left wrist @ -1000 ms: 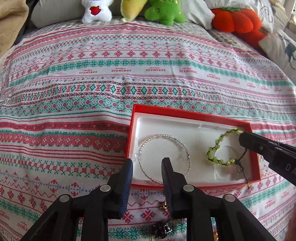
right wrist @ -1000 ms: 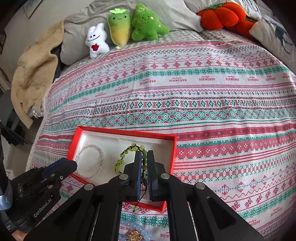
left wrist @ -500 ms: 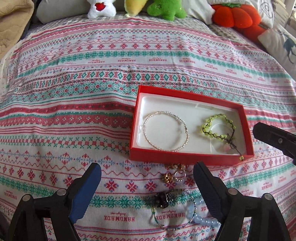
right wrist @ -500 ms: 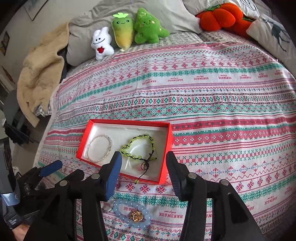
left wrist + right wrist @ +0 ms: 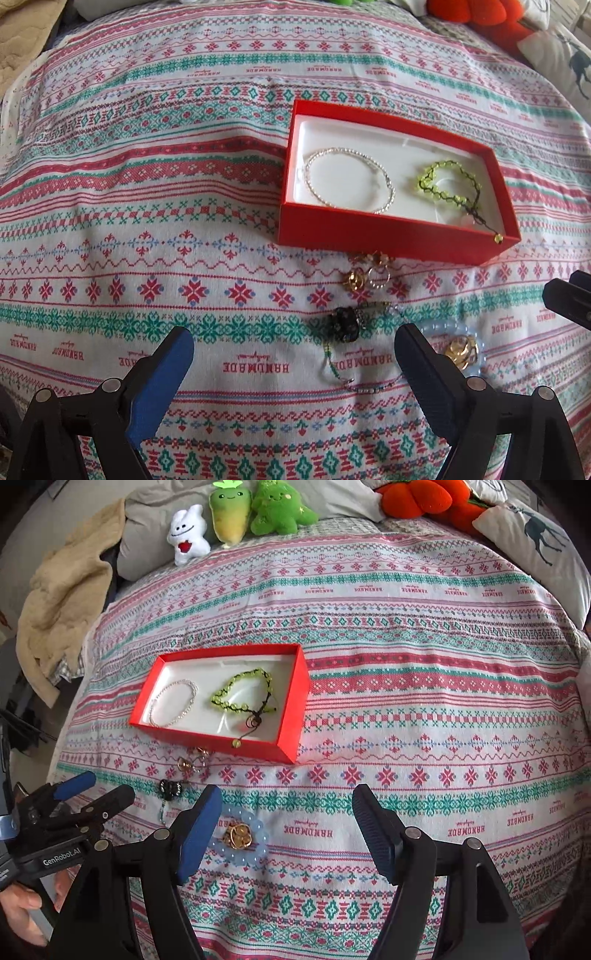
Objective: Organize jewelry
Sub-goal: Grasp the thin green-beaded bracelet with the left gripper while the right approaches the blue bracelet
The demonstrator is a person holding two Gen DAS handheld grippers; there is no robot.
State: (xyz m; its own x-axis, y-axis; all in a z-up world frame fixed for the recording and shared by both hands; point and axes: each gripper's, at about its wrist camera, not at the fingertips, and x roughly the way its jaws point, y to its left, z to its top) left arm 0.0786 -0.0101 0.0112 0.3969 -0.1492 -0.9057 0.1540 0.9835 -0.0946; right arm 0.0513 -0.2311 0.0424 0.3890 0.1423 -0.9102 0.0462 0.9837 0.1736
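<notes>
Bed covered in a patterned red, green and white bedspread (image 5: 406, 686); plush toys (image 5: 236, 517) and pillows at the far end, beige blanket (image 5: 62, 602) at far left. Red box (image 5: 391, 236) with white liner sits on the spread. Inside it: silver bead bracelet (image 5: 349, 181) on the left side, green bead bracelet (image 5: 448, 184) on the right, its dark cord trailing to the near right corner with one end bead on the box rim. Loose pieces on the spread just in front of the box: small gold and silver rings (image 5: 364, 277), a dark beaded piece (image 5: 345, 323) with a thin green-bead strand, and a pale blue bead bracelet (image 5: 240, 836) with a gold piece (image 5: 239, 836) lying inside its loop. Left gripper (image 5: 293, 365) hovers over the spread near the dark piece, jaws wide apart, nothing held. Right gripper (image 5: 286, 830) hovers just beside the blue bracelet, jaws wide apart, empty; its left finger (image 5: 195, 830) overlaps the bracelet's edge in view, contact unclear.
</notes>
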